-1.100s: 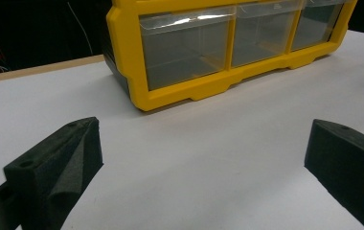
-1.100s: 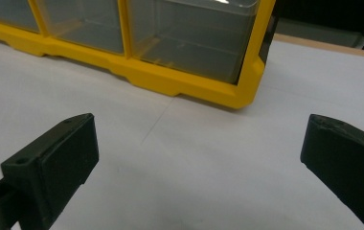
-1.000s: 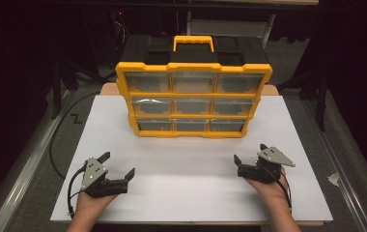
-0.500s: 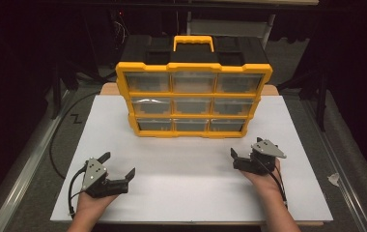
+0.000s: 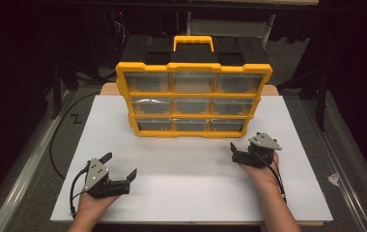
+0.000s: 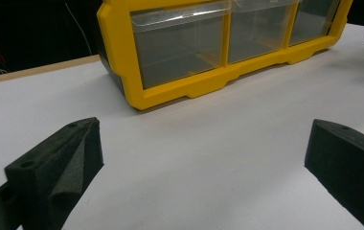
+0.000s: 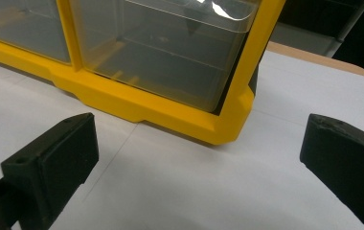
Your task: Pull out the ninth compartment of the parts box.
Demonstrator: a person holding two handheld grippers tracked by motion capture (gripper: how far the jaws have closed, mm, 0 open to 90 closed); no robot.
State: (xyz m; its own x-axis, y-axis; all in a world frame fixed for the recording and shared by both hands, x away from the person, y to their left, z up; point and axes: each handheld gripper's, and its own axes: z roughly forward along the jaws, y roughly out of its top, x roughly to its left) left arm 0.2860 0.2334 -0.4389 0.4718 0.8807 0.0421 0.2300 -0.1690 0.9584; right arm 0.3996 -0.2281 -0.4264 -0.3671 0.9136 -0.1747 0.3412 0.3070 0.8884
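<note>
The right gripper [image 5: 239, 153] has moved up toward the yellow drawer box [image 5: 193, 99] since a second ago; the left gripper [image 5: 119, 170] stays at 7 o'clock. Both have their jaws wide apart and hold nothing. The box stands at 12 o'clock on the white table [image 5: 186, 179] (all drawers look shut). No drawer is pulled yet, so the work has barely begun.

Two black jaws stand wide apart at the lower corners, the gripper [image 7: 197, 158] empty above the white table [image 7: 194, 191]. The yellow organizer [image 7: 146, 108] fills the upper left, its clear drawer [image 7: 170, 52] shut.
</note>
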